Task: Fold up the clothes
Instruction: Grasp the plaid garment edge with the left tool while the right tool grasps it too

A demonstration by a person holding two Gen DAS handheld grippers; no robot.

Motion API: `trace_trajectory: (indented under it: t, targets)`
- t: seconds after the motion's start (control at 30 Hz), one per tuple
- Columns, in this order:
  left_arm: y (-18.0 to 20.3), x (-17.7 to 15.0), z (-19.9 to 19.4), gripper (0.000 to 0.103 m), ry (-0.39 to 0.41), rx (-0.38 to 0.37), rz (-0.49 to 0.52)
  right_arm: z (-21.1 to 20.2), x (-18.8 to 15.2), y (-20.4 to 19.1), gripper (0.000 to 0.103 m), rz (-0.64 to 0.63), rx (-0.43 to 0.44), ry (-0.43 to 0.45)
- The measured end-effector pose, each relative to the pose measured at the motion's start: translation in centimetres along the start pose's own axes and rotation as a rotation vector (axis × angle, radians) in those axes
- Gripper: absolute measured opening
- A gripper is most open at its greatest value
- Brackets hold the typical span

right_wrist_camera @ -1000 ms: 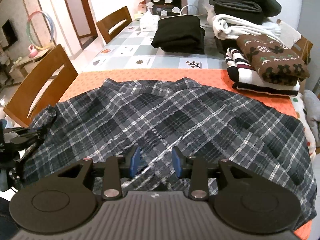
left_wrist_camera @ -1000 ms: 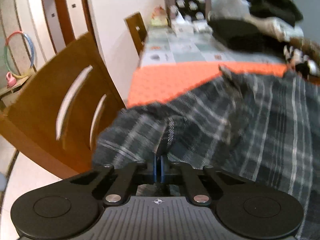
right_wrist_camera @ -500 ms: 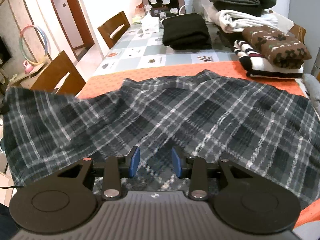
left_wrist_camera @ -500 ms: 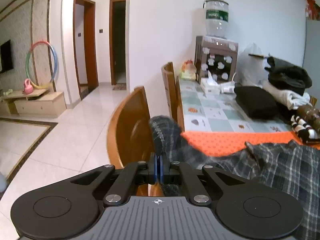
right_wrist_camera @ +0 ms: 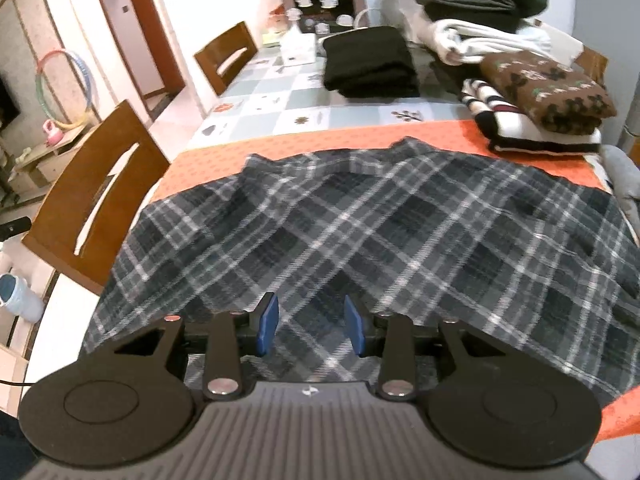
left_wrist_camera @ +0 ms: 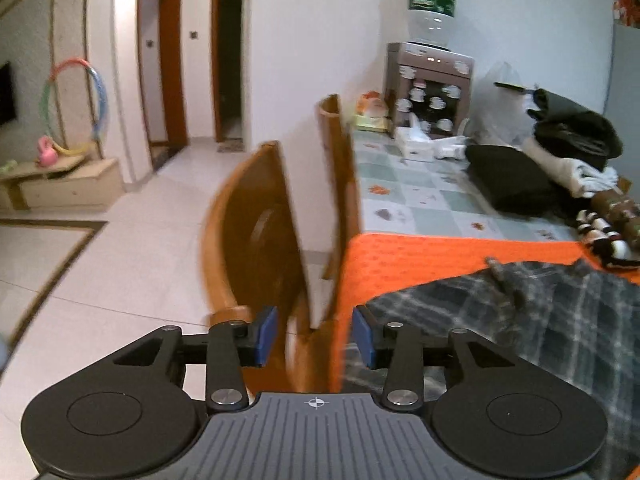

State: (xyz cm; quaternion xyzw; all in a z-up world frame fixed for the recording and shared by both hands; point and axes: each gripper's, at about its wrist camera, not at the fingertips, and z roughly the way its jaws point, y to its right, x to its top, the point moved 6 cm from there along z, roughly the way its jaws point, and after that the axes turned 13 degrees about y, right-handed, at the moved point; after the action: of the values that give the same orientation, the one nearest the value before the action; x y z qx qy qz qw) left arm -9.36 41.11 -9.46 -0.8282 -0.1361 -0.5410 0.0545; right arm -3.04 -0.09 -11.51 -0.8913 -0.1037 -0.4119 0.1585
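Observation:
A dark grey plaid shirt (right_wrist_camera: 360, 232) lies spread over the orange mat (right_wrist_camera: 340, 140) on the table; its left part also shows in the left wrist view (left_wrist_camera: 520, 312). My right gripper (right_wrist_camera: 311, 328) is open and empty, just above the shirt's near middle. My left gripper (left_wrist_camera: 316, 335) is open and empty, off the table's left edge, beside the shirt's left part and in front of a wooden chair (left_wrist_camera: 256, 232).
Folded clothes stand at the back right: a black pile (right_wrist_camera: 370, 62), a striped and brown pile (right_wrist_camera: 544, 108), white and dark ones (right_wrist_camera: 472, 12). Two wooden chairs (right_wrist_camera: 100, 196) stand along the table's left side. A water dispenser (left_wrist_camera: 430, 92) stands at the far end.
My left gripper lifted the shirt's left part, then opened and let it go; that part now lies on the table. My right gripper stayed open over the shirt.

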Motion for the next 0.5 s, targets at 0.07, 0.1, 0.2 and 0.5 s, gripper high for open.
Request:
trace_trajectory:
  t: [0.07, 0.1, 0.2, 0.5]
  targets:
    - [1.6, 0.1, 0.9, 0.054, -0.013, -0.042, -0.019, 0.0, 0.3, 1.7, 0.043, 0.011, -0.013, -0.002]
    - [2.5, 0.1, 1.4, 0.055, -0.020, -0.061, -0.027, 0.0, 0.5, 2.6, 0.043, 0.014, -0.017, -0.003]
    - [5.6, -0.2, 3.1, 0.059, -0.042, -0.125, -0.047, 0.4, 1.4, 5.5, 0.045, 0.020, -0.023, -0.001]
    - [14.5, -2.6, 9.8, 0.064, -0.132, -0.222, -0.126, 5.4, 5.6, 14.7, 0.047, 0.037, 0.014, -0.004]
